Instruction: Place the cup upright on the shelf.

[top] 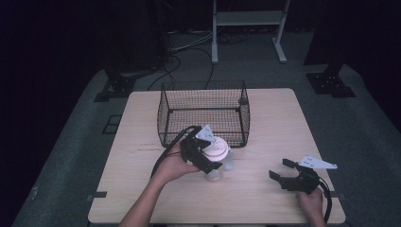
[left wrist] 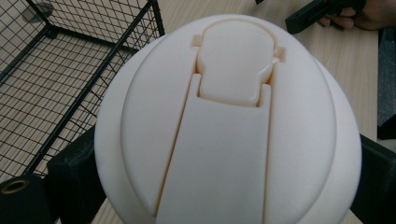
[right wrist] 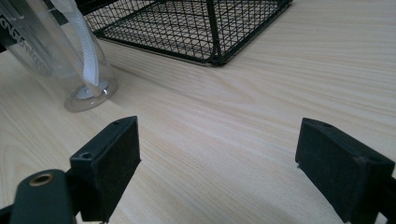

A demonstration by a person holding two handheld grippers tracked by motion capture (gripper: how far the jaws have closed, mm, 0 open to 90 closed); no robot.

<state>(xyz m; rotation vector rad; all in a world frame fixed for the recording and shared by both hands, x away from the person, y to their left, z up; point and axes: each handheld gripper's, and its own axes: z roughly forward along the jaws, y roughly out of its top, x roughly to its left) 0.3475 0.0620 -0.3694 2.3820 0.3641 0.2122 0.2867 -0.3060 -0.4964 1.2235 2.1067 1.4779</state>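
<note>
A clear plastic cup (top: 216, 170) with a cream flip-top lid (left wrist: 229, 126) stands on the wooden table (top: 265, 123) just in front of the black wire basket (top: 204, 113). My left gripper (top: 204, 156) is shut on the cup's lid, its black jaws pressed against both sides of the rim. In the right gripper view the cup's clear body (right wrist: 51, 51) shows a white straw inside. My right gripper (top: 283, 174) rests open near the table's front right with nothing between its jaws, well apart from the cup.
The wire basket (left wrist: 70, 70) has an open top and sits at the table's middle back. Dark floor, cables and a white stand's legs (top: 246, 28) lie beyond the table. Bare wood (right wrist: 261, 116) stretches between my right gripper and the basket (right wrist: 196, 23).
</note>
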